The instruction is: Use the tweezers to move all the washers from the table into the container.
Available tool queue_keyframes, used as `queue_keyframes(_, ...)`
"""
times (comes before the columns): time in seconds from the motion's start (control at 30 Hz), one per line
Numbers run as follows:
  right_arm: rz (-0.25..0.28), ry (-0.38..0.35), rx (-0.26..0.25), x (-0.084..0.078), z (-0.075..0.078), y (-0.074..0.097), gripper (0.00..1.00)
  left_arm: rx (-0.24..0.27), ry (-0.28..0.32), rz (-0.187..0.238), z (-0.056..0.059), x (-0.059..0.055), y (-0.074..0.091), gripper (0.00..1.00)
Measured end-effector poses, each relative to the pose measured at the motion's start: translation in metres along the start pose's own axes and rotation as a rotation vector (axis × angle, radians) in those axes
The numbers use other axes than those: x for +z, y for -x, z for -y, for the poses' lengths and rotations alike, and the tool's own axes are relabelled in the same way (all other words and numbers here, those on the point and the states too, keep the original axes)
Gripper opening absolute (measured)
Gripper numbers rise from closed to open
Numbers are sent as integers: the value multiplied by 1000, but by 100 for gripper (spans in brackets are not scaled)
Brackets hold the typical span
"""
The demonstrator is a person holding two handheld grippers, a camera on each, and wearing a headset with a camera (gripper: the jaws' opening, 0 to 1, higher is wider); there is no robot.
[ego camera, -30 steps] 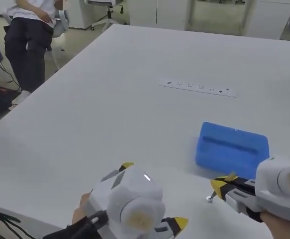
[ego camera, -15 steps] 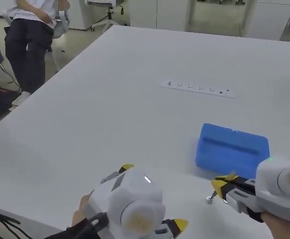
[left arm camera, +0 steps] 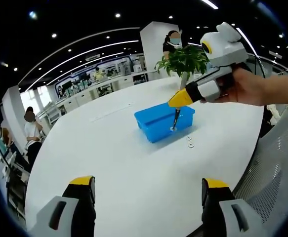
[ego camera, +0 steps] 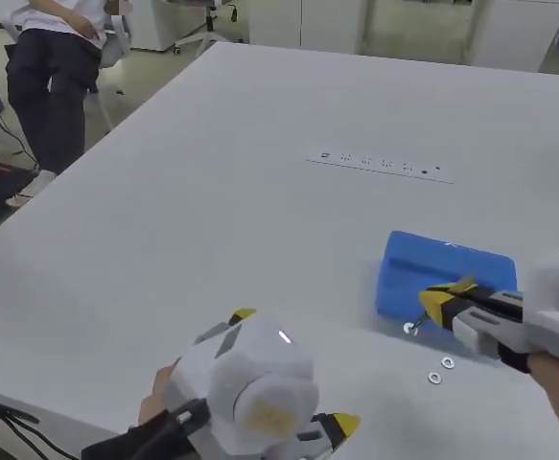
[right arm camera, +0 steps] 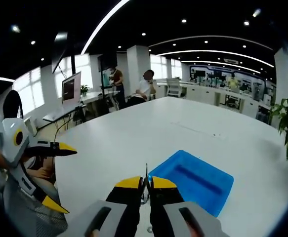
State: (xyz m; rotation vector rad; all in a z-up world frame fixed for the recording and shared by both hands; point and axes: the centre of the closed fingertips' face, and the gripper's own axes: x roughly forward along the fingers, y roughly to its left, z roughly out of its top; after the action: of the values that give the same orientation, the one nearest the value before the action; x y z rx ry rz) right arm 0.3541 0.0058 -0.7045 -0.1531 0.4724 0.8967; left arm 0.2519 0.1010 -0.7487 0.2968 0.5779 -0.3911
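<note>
- Keep your squeeze on the tweezers [ego camera: 420, 316] steady and carry their tips over the container's near wall before you ease off. Letting go early would, I judge, drop the washer [ego camera: 410, 329] back outside.
- Release low inside the container so the washer does not bounce out.
- Your right gripper [ego camera: 442, 297] has its jaws drawn together, clamped on the tweezers, whose thin legs run out from between the yellow tips.
- The tweezers' tips seem pinched on one small washer, which hangs clear of the table [ego camera: 260, 192].
- The blue container [ego camera: 399, 287] sits just beyond the tips, its near wall right behind them in the left gripper view. I cannot tell whether the tips are above the rim yet.
- A loose washer [ego camera: 449, 362] and a second loose washer [ego camera: 434, 378] lie on the table near the tool, on your side of the tips, close together. Those are for later trips.
- Your left gripper [ego camera: 293, 369] waits well off to the tool's left, jaws wide apart, holding nothing.
</note>
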Motion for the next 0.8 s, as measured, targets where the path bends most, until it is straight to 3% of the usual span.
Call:
queue_keyframes(0.27,33,29,-64,18,20,-5,2,3,10,6,-2,1,0,91)
queue_keyframes(0.47,17,24,-123,12,40,-21,2,1,9,4,-1,1,1,91)
queue_keyframes(0.8,-9,6,-136,5,54,-50,2,-1,12,-11,-1,-2,0,91)
